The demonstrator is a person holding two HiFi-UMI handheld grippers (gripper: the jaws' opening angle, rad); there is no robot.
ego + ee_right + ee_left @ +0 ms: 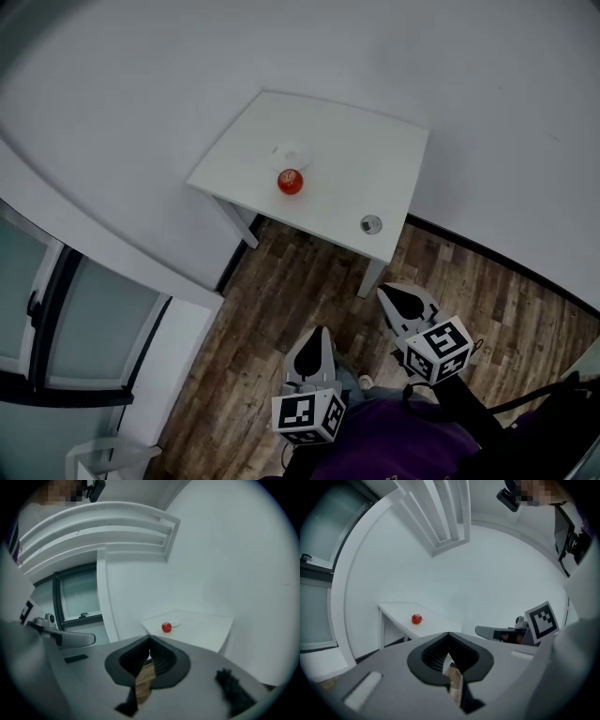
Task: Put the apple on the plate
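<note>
One white worktop (375, 159) stands in the upper middle of the head view, and it carries one red apple (291, 181), one small white plate (292, 153) and one round grey disc (371, 224) near its lower right corner. Two grippers show in the lower middle of the frame, the left gripper (320, 337) and the right gripper (388, 295), with two marker cubes in all, one left cube (307, 417) and one right cube (439, 349). One dark-framed window (94, 328) sits at the lower left

White table (349, 141) on wood floor (281, 302), beside wall (141, 84)
</note>
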